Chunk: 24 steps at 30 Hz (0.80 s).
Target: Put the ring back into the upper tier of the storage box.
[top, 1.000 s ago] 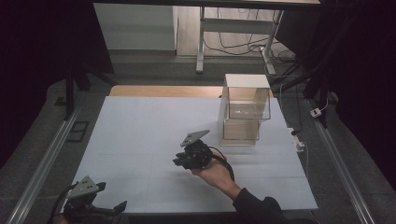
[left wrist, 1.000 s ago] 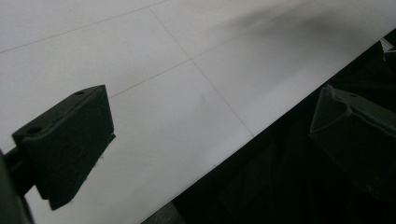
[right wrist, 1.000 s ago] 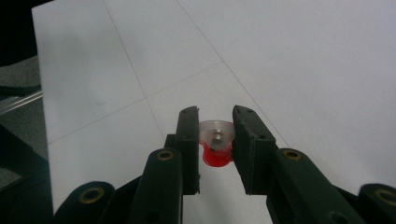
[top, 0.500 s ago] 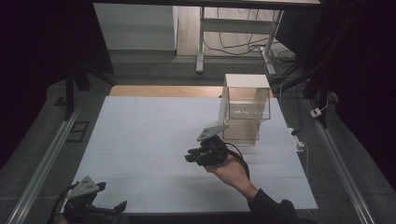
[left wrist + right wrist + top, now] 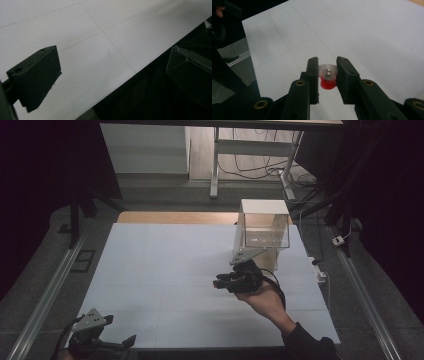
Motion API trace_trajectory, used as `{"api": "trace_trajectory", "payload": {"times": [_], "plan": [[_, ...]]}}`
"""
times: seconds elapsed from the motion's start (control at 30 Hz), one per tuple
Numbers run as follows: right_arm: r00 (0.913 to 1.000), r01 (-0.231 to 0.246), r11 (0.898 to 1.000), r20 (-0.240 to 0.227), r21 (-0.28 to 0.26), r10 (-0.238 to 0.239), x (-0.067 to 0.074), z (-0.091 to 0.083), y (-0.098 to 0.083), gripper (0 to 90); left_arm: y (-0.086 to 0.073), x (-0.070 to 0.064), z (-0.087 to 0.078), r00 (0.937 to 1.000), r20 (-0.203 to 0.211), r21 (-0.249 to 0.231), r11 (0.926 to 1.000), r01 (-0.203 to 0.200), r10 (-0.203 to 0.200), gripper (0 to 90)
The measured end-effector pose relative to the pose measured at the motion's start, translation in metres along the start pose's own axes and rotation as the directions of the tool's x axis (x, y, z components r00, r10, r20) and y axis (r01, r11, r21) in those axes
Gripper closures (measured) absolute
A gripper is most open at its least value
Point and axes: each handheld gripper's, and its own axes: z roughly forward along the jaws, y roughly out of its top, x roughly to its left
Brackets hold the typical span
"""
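A small red piece with a clear round cap (image 5: 327,78) sits between the two black jaws of my right gripper (image 5: 327,65), which is shut on it above the white table sheet (image 5: 367,32). From above, the right gripper (image 5: 221,282) hangs in the air right of centre, jaws pointing left, with a red speck (image 5: 215,284) at its tip. It is just in front of a clear box (image 5: 264,227). My left gripper (image 5: 120,345) rests at the near left table edge. Its jaws (image 5: 112,75) stand wide apart with nothing between them.
The clear box stands on a pale block at the sheet's far right. A wooden strip (image 5: 175,217) runs along the far edge. Metal rails (image 5: 47,292) flank the table on both sides. A white cable plug (image 5: 320,272) lies by the right edge.
My right gripper has risen and moved right and farther away, toward the clear box, still carrying the red piece. The left gripper has stayed where it was.
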Motion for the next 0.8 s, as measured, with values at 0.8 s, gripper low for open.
{"api": "trace_trajectory", "payload": {"times": [0.8], "plan": [[0.9928, -0.101, 0.992, 0.057, -0.079, 0.105, -0.033, -0.070, 0.004, 71.8, 0.001, 0.001, 0.001, 1.0000, -0.001, 0.004, 1.0000, 0.003, -0.003, 0.0]]}}
